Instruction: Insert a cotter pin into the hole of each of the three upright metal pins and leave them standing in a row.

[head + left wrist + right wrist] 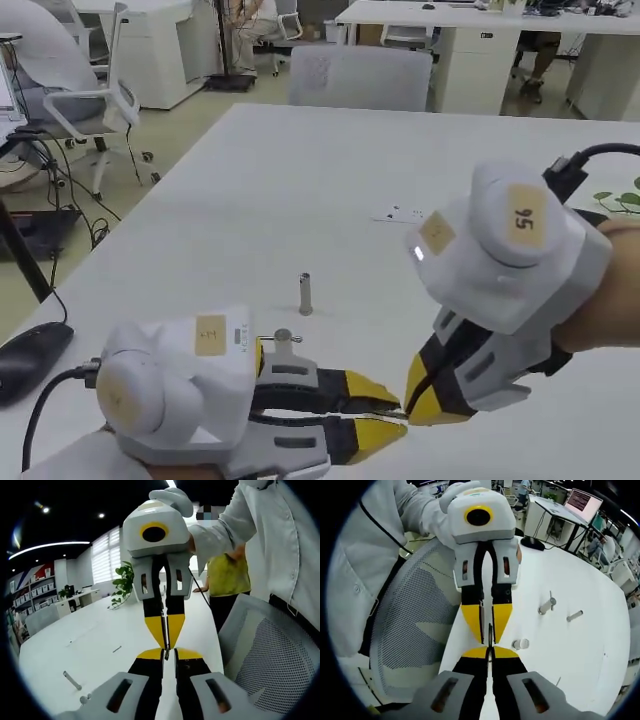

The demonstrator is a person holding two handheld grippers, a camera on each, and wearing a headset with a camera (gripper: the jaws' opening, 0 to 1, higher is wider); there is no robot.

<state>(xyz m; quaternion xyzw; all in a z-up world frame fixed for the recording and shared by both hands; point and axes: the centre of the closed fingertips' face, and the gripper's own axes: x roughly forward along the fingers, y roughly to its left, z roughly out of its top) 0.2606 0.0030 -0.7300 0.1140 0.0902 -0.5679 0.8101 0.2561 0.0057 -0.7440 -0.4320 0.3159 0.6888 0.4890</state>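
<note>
My left gripper [400,414] and right gripper [417,408] meet tip to tip above the white table's [300,200] near edge. Both are shut on a thin dark cotter pin [490,632] held between them. In the left gripper view the left gripper [169,656] faces the right gripper [165,641]. One bare metal pin [305,293] stands upright mid-table. A second metal pin [283,342], with a crosspiece near its top, stands just behind the left gripper. The right gripper view has a crossed pin [547,604], a bare pin [575,615] and a third pin [520,643].
A loose cotter pin [116,649] lies on the table beyond the metal pins. A small white card [400,213] rests further out. A grey mesh chair [415,625] is at the near edge, another chair [360,75] at the far edge. A black mouse [30,355] sits left.
</note>
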